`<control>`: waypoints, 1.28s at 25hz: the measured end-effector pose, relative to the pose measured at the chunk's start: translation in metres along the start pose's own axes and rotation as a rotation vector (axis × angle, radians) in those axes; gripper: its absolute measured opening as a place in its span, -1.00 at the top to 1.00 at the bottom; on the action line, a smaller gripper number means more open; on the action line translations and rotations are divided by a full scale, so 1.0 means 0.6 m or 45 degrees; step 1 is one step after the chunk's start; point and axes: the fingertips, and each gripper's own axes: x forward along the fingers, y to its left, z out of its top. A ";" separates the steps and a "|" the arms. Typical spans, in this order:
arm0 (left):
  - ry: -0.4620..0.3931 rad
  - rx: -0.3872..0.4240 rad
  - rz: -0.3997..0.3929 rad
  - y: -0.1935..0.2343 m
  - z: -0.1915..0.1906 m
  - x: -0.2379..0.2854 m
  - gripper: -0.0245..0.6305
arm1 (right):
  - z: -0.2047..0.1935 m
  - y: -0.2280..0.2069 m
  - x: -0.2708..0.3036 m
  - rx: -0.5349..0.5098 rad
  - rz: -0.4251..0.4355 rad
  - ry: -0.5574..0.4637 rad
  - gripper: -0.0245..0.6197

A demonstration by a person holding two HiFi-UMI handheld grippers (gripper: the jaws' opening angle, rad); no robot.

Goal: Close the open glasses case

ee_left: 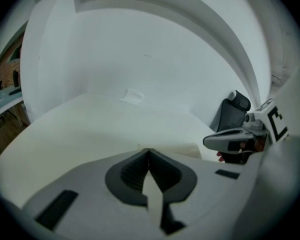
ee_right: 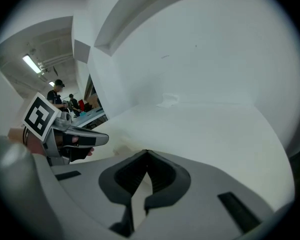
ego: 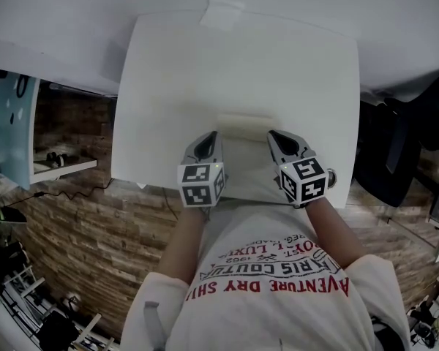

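A cream glasses case lies on the white table near its front edge, low and flat; whether its lid is up or down does not show. My left gripper sits just left of the case and my right gripper just right of it, both with tips at the case's near corners. Each has its jaws pressed together on nothing. In the left gripper view the case shows beyond the left gripper, with the right gripper at the right. In the right gripper view the right gripper points across the table.
A small white scrap lies at the table's far edge. A black chair stands to the right of the table. A shelf with headphones is at the left over a wood-pattern floor.
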 end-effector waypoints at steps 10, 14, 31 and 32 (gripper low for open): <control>-0.301 0.190 -0.091 -0.072 0.149 -0.108 0.91 | 0.131 0.028 -0.102 -0.039 0.027 -0.313 0.89; -0.364 0.264 -0.118 -0.090 0.177 -0.128 0.91 | 0.149 0.035 -0.126 -0.099 -0.022 -0.368 0.89; -0.425 0.320 -0.167 -0.119 0.206 -0.148 0.91 | 0.163 0.036 -0.154 -0.119 -0.069 -0.451 0.89; -0.422 0.322 -0.171 -0.120 0.205 -0.148 0.91 | 0.163 0.036 -0.154 -0.120 -0.071 -0.449 0.89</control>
